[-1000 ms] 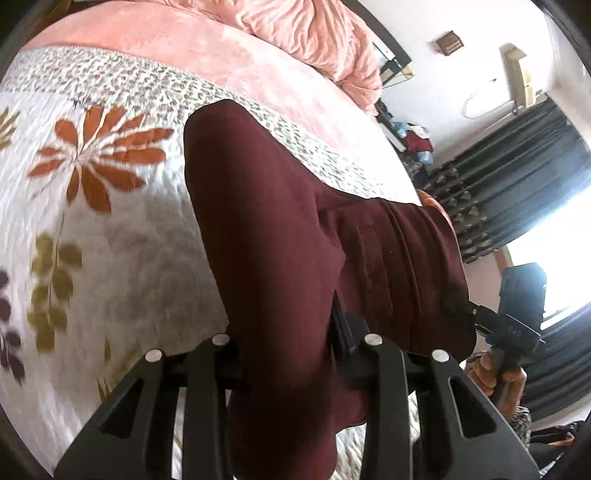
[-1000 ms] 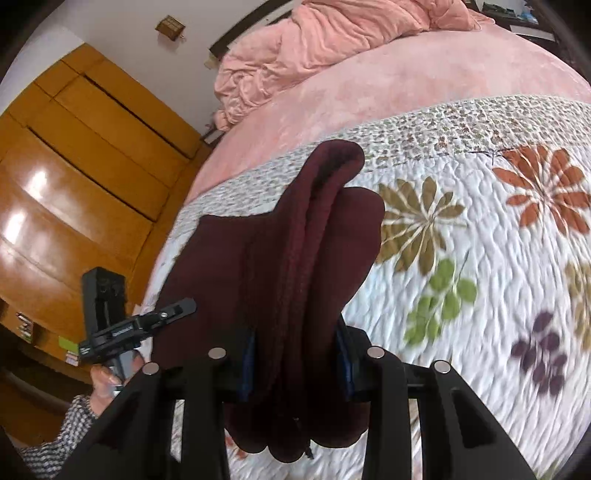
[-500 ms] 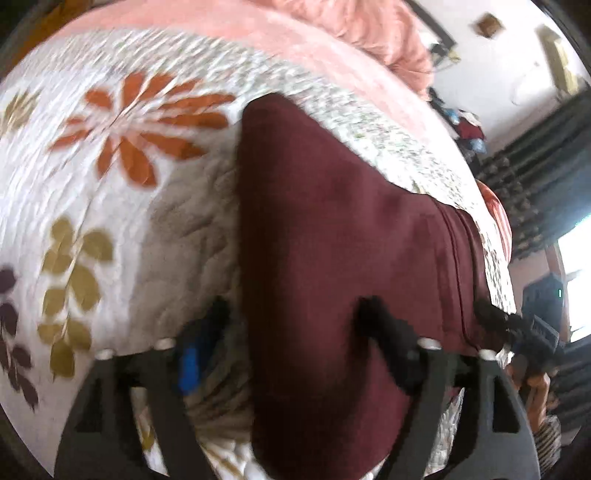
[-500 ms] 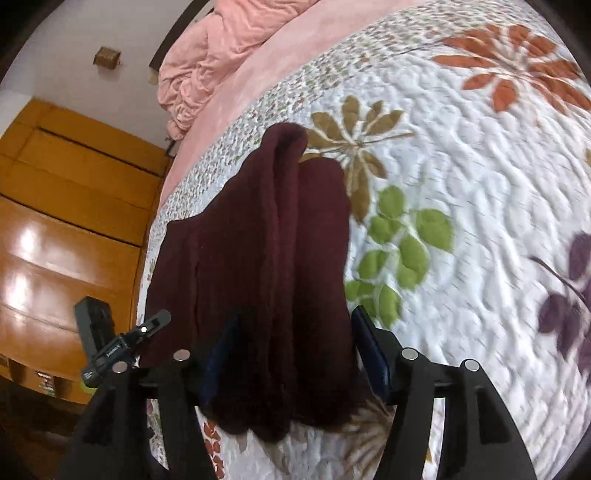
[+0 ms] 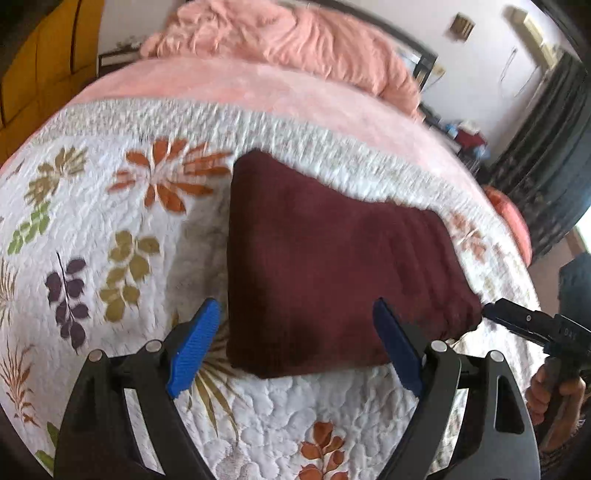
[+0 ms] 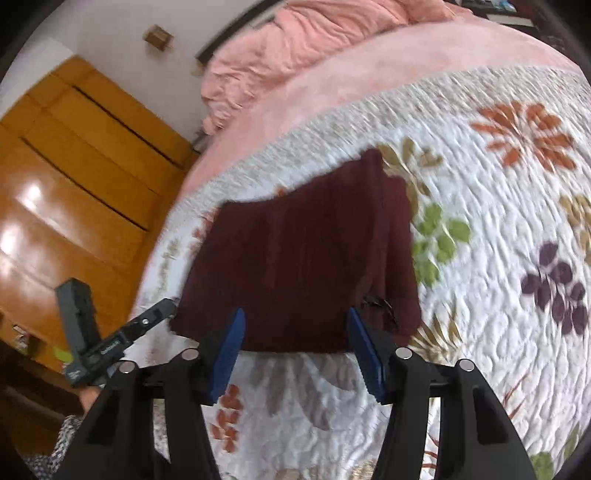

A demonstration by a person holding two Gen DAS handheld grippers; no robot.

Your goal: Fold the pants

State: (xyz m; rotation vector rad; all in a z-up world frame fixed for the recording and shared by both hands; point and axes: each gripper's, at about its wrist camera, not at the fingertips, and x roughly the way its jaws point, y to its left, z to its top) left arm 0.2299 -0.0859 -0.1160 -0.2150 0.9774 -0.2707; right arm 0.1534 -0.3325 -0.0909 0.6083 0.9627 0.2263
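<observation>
The dark maroon pants [image 5: 325,258] lie folded in a flat rectangle on the flowered quilt [image 5: 92,221]. My left gripper [image 5: 295,306] hovers at their near edge. Its blue pads stand wide apart and are closing a little, touching no cloth. My right gripper [image 6: 295,314] hangs over the pants [image 6: 303,251] at the other near corner. Those jaws are closing too; the cloth shows in the gap, but neither pad presses on it. Each view shows the other gripper's fingers [image 5: 517,321] [image 6: 147,317] at the edge of the pants.
A rumpled pink blanket [image 5: 295,33] lies at the head of the bed. Wooden wardrobe doors [image 6: 74,166] stand to the left of the bed and dark curtains [image 5: 546,166] to the right. A hand [image 5: 554,387] holds the right gripper's handle.
Both grippers have let go of the pants and drawn back. The cloth, bunched and lifted between the jaws before, now lies flat on the quilt.
</observation>
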